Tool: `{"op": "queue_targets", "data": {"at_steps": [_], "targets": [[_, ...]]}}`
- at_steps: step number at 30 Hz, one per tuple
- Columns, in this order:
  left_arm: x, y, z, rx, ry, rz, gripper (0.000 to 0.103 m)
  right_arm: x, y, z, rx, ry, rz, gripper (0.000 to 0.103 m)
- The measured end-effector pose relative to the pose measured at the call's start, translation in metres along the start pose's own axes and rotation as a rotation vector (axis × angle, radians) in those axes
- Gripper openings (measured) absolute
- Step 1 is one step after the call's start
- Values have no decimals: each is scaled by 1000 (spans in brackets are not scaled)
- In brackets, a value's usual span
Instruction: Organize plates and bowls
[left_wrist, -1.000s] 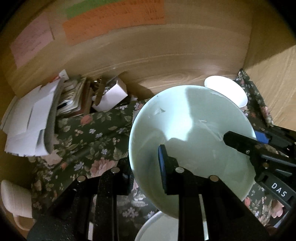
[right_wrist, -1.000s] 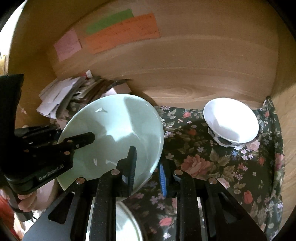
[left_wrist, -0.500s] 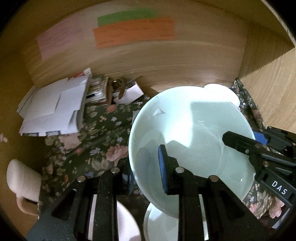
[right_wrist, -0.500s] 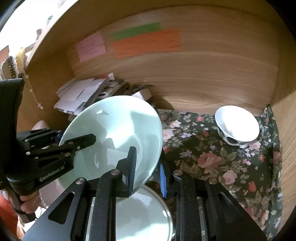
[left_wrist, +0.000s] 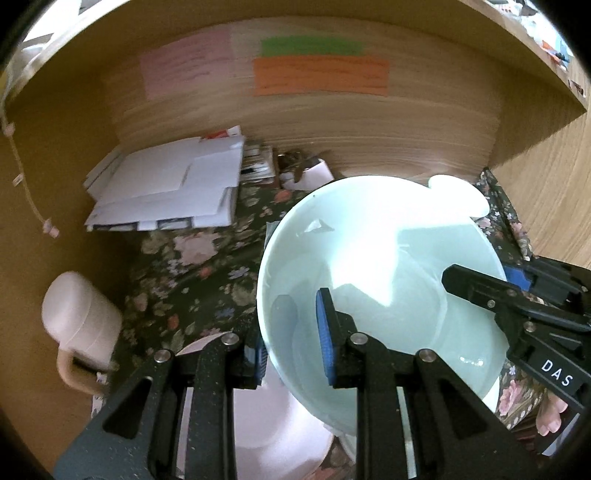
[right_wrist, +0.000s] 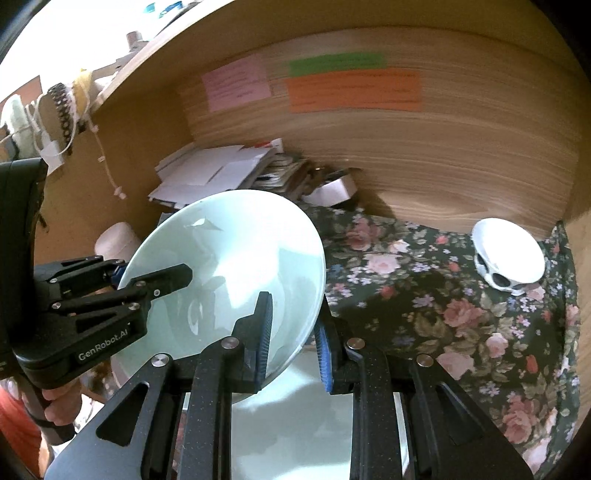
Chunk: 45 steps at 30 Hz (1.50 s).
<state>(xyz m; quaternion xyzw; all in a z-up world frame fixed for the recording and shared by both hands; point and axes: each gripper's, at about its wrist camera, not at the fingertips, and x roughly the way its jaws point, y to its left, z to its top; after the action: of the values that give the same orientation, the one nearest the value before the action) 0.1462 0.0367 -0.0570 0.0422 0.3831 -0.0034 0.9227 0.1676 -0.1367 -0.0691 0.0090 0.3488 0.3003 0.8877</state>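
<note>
From the left wrist view, the left gripper (left_wrist: 291, 345) is clamped narrow on the near rim of the large pale green glazed bowl (left_wrist: 380, 280), one pad inside and one outside, while the right gripper (left_wrist: 491, 280) bites the opposite rim from the right. The bowl hangs in the air over a pale pink plate (left_wrist: 266, 413) on the dark floral tablecloth (left_wrist: 192, 280), with a pink ceramic mug (left_wrist: 79, 325) well off to the left. Two thin grips on a slick glaze are what worry me: if either hand twists or drifts apart from the other, the rim could slide out and the bowl drop onto the plate beneath. From the right wrist view, the right gripper (right_wrist: 293, 343) pinches the bowl's edge tightly, and the bowl tilts toward the left gripper (right_wrist: 147, 280). A white plate (right_wrist: 314, 417) lies just below, so a slip would strike it; the small white bowl (right_wrist: 511, 254) stands well apart at the right.
</note>
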Motion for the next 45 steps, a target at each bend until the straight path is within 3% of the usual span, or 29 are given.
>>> {"op": "queue_targets", "data": {"at_steps": [19, 45], "targets": [[-27, 55, -48, -107, 14, 69, 23, 19, 59, -16, -66, 54, 106, 20], [7, 90, -84, -189, 127, 89, 23, 71, 79, -39, -84, 204, 142, 20]]}}
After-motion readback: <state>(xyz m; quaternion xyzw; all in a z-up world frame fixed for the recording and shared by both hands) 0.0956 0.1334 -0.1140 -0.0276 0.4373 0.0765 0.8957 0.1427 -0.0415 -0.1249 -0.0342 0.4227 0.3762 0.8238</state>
